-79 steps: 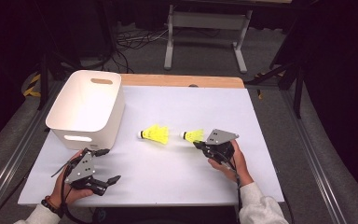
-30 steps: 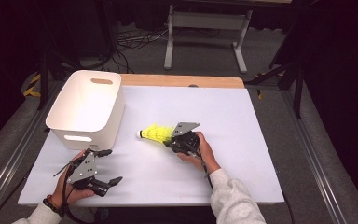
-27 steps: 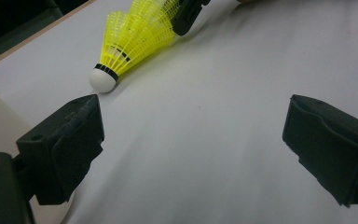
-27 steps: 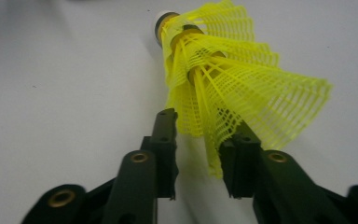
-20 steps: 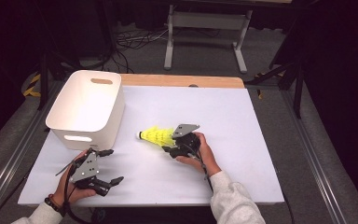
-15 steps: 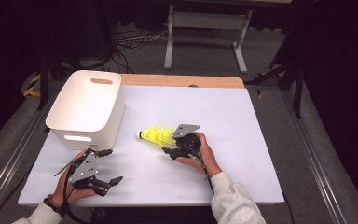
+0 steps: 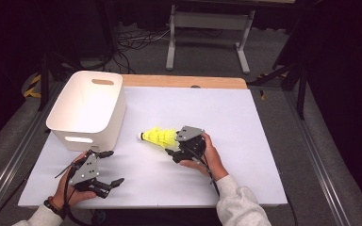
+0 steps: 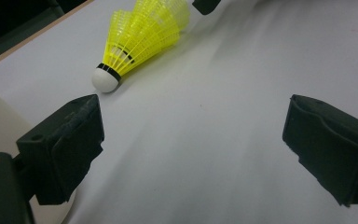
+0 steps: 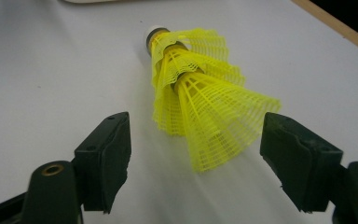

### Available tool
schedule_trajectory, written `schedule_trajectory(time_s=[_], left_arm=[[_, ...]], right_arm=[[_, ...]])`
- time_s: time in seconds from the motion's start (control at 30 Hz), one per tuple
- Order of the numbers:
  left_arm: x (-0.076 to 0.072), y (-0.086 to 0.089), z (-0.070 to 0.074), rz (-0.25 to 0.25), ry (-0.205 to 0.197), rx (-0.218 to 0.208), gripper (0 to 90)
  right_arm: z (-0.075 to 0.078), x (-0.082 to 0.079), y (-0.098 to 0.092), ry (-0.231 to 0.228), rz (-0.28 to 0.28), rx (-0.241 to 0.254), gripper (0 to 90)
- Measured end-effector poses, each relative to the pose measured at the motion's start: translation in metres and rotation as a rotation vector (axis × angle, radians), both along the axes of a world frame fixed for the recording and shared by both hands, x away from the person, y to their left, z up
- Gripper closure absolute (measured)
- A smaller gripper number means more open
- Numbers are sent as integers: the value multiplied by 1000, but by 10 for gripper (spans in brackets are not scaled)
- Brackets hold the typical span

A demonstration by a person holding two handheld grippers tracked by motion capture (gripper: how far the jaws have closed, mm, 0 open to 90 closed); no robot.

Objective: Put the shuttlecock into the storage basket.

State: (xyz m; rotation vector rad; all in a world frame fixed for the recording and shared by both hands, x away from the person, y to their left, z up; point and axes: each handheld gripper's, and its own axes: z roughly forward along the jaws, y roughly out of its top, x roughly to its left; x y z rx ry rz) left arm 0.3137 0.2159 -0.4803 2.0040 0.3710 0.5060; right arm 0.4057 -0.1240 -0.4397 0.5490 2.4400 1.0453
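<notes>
Two yellow mesh shuttlecocks (image 7: pixel 158 137) lie nested one inside the other on the white table (image 7: pixel 245 122), white cork tip pointing left. In the right gripper view the stacked pair (image 9: pixel 200 93) lies on the table, its wide skirt reaching in between the jaws. My right gripper (image 7: pixel 173 144) sits just right of the skirt. Its jaws have just been opening and my right gripper (image 9: pixel 198 149) stands open, neither pad pressing on the mesh. My left gripper (image 7: pixel 111 167) rests near the front left edge. It is open and empty (image 8: pixel 191 135), with the shuttlecocks (image 8: pixel 140 35) farther ahead.
A white plastic bin (image 7: pixel 115 117) with handle slots stands at the table's left, just behind my left hand. A wooden strip (image 7: pixel 184 81) runs along the far edge. Dark floor, cables and a metal stand lie beyond the table.
The right gripper carried the second shuttlecock left and slid it into the first. Its jaws then opened, leaving the pair on the table. The left gripper stayed put.
</notes>
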Motion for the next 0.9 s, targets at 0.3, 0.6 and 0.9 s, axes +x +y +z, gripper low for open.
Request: schedule_trajectory(time_s=[0.3, 0.6, 0.9], left_arm=[[0, 1, 0, 1, -3, 1, 62], [0, 1, 0, 0, -4, 3, 62], [-1, 1, 1, 3, -5, 0, 62]], right_arm=[[22, -10, -10, -93, -12, 39, 232], [33, -18, -16, -133, -9, 57, 232], [39, -25, -18, -167, -10, 64, 225]])
